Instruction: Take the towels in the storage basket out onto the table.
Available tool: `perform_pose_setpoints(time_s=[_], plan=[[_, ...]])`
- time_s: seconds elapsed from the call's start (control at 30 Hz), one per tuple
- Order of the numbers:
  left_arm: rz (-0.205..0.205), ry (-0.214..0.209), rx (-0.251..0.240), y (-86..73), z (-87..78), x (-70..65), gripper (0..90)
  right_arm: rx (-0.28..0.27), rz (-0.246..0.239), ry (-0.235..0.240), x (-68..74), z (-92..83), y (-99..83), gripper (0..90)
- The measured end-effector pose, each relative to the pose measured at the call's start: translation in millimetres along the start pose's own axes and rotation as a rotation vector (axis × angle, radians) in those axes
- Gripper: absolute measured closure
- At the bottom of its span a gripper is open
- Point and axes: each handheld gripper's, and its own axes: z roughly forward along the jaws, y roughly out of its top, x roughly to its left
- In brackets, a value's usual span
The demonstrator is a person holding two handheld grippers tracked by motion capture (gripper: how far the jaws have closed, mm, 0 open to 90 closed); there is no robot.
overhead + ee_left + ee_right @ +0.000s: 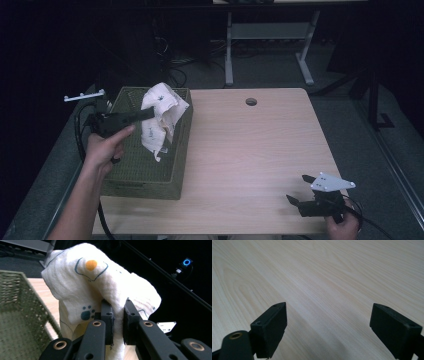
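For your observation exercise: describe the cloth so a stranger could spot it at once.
Find the green woven basket at the wooden table's left edge. Above it, the left gripper pinches a crumpled white cloth, the only fabric there, printed with a blue paw and an orange dot.

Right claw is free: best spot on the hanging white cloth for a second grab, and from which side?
Take the loose bottom corner of the cloth, coming from the table side, the cloth's right in the high view. The left claw pinches its upper fold above the basket, so the cloth hangs free as a narrow tail. The open right claw sits over bare table on that side.
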Motion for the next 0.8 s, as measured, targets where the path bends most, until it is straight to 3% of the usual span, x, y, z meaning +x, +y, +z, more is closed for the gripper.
perform_pose_setpoints(time_s=[0.2, 0.8], plan=[[0.011, -0.028, 0.019, 0.7, 14.0, -7.3, 81.7, -0.002, -0.001, 0.001, -0.4, 0.0, 0.1, 14.0], [0.035, -0.056, 0.096, -3.5, 58.7, -17.7, 81.7, -0.007, -0.003, 0.005, -1.3, -1.1, 0.0, 14.0]])
